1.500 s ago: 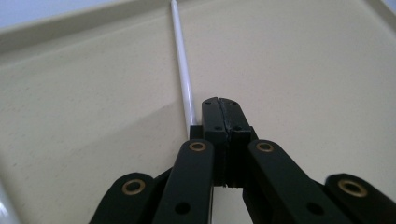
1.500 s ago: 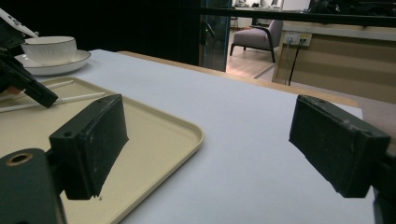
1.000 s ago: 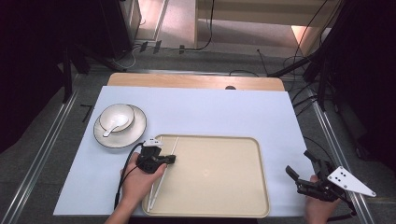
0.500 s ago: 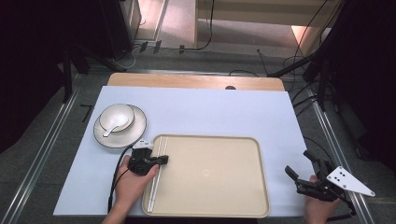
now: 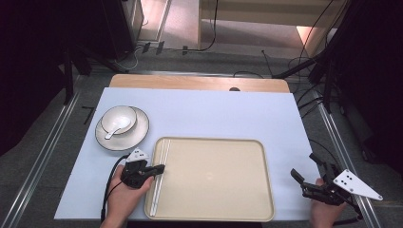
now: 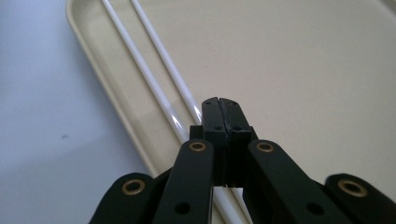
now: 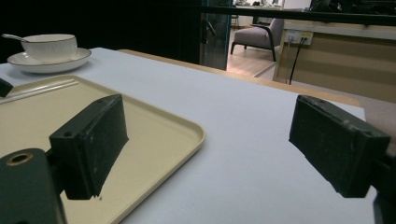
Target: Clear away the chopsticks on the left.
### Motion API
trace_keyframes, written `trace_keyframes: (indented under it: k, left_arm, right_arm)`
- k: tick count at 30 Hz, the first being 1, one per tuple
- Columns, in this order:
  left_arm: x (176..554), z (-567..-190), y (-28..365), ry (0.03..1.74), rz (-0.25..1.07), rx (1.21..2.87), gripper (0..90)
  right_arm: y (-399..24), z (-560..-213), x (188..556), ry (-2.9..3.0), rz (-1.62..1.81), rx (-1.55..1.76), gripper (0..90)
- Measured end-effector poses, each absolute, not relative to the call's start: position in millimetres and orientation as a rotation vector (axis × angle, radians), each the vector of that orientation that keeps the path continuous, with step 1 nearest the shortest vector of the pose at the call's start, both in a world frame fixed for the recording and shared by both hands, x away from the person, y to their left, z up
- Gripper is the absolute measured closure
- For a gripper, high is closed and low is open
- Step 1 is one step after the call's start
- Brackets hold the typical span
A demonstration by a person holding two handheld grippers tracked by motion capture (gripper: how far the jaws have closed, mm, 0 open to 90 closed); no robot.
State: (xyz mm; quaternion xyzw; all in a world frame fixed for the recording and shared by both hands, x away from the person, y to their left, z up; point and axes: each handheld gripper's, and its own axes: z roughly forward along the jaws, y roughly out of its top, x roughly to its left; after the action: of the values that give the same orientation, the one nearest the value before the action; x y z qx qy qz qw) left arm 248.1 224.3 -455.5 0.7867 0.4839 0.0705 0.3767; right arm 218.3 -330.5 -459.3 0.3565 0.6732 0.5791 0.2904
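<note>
I see the left gripper (image 5: 160, 168) pressed together, empty, above two white plastic chopsticks (image 6: 140, 65) lying along the beige plastic tray's (image 5: 266, 190) left edge. Right gripper (image 5: 298, 183) spread wide, off the tray.

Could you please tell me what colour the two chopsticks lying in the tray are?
White, glossy thin chopsticks; the left gripper view shows them best.

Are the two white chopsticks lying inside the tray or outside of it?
Inside. The chopsticks lie side by side within the raised rim of the beige tray, along its left edge; the left gripper view shows both on the tray floor.
</note>
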Motion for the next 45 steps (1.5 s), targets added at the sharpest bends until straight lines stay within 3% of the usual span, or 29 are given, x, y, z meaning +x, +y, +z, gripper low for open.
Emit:
trace_keyframes:
  k: [23, 28, 33, 37, 38, 40, 45]
  left_arm:
    - [232, -461, 224, 1.224, 0.142, 2.022, 90.0]
    - [233, -458, 228, 1.200, 0.150, 1.986, 83.6]
    - [237, -453, 238, 1.192, 0.223, 1.937, 67.4]
    - [239, -449, 244, 1.153, 0.302, 1.921, 45.9]
    - [240, -448, 246, 1.152, 0.340, 1.929, 45.9]
    - [242, -443, 252, 1.179, 0.380, 1.935, 31.4]
    - [245, -436, 270, 1.233, 0.393, 1.880, 12.5]
  right_arm:
    - [-332, -459, 218, 1.791, 1.549, 0.958, 11.9]
    - [-332, -459, 218, 1.791, 1.549, 0.958, 11.8]
    - [-332, -460, 218, 1.792, 1.548, 0.959, 11.8]
    - [-332, -459, 218, 1.791, 1.548, 0.958, 11.8]
    - [-332, -459, 218, 1.791, 1.548, 0.959, 11.8]
    - [-332, -459, 218, 1.791, 1.549, 0.955, 11.8]
    - [-331, -459, 219, 1.791, 1.548, 0.952, 11.8]
